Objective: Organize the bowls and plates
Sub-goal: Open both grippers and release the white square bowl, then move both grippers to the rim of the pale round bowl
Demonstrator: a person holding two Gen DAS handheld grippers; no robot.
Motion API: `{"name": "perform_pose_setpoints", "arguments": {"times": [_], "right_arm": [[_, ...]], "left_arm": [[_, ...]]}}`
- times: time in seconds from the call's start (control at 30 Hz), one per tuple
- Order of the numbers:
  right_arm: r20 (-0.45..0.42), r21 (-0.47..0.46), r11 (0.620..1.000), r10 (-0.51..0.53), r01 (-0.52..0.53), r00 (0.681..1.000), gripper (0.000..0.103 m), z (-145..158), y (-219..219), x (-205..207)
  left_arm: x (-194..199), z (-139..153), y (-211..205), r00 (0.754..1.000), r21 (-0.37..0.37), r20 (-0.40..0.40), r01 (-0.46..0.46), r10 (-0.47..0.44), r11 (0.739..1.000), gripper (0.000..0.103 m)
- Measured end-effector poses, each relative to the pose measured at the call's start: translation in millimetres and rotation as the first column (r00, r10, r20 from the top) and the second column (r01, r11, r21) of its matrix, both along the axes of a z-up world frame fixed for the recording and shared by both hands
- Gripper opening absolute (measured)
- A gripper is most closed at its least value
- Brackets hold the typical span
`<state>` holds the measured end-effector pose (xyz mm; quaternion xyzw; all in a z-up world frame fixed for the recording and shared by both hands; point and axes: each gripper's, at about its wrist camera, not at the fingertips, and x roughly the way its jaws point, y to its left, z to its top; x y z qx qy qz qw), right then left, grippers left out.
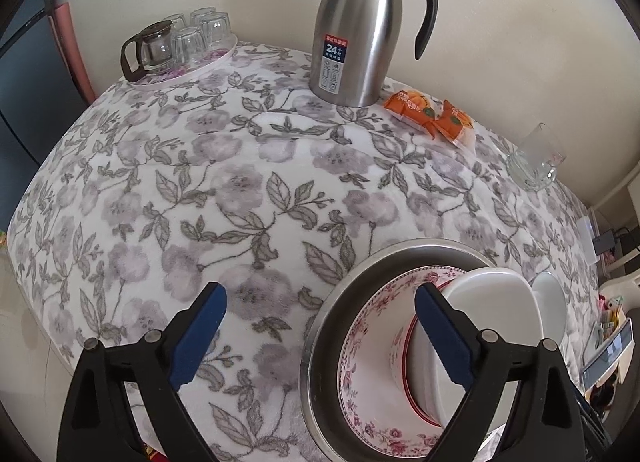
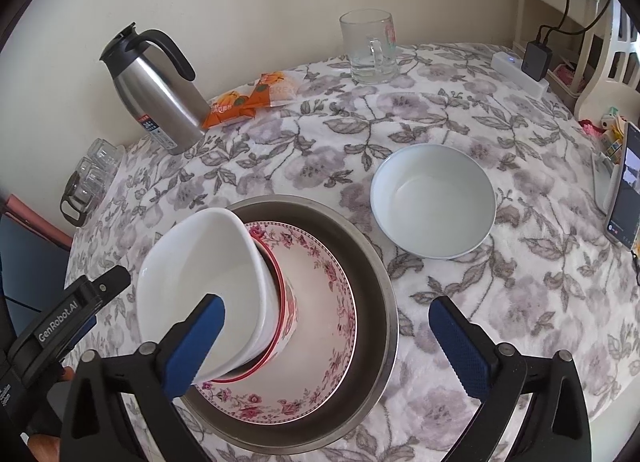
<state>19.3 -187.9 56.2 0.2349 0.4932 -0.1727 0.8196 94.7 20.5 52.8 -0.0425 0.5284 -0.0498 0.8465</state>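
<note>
A steel plate [image 2: 372, 286] sits on the floral cloth and holds a pink floral plate [image 2: 320, 342]. On that plate stand a red-rimmed bowl [image 2: 286, 318] and a white bowl [image 2: 200, 274] nested in it, both tilted. A second white bowl [image 2: 432, 202] stands upright to the right of the stack. My right gripper [image 2: 326, 342] is open above the stack, its left pad [image 2: 196, 346] in front of the tilted white bowl. My left gripper [image 1: 320, 338] is open beside the stack [image 1: 480, 326]; its right pad [image 1: 444, 334] is in front of the bowls.
A steel thermos jug [image 1: 356, 26] and orange snack packets [image 1: 432, 114] stand at the back. A tray of glasses with a small teapot [image 1: 180, 46] is at the back left. A glass mug [image 2: 370, 48], a power strip [image 2: 520, 70] and a phone [image 2: 624, 186] are to the right.
</note>
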Motion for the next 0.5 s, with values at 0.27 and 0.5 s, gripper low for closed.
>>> {"name": "perform_pose_setpoints", "arguments": {"times": [0.27,0.5], "right_arm": [[0.000,-0.004,1.000,-0.004,0.004,1.000,0.103,2.2,-5.5,-3.7],[0.015,0.000,1.000,-0.013,0.013,1.000,0.103,6.1,-14.7,-10.7]], "left_arm": [[-1.6,5.4,0.3,0.999,0.008,0.027,-0.034,0.034,0.999,0.096],[-7.6,16.1,-6.0,0.997,-0.017,0.075,-0.028,0.030,0.999,0.096]]}}
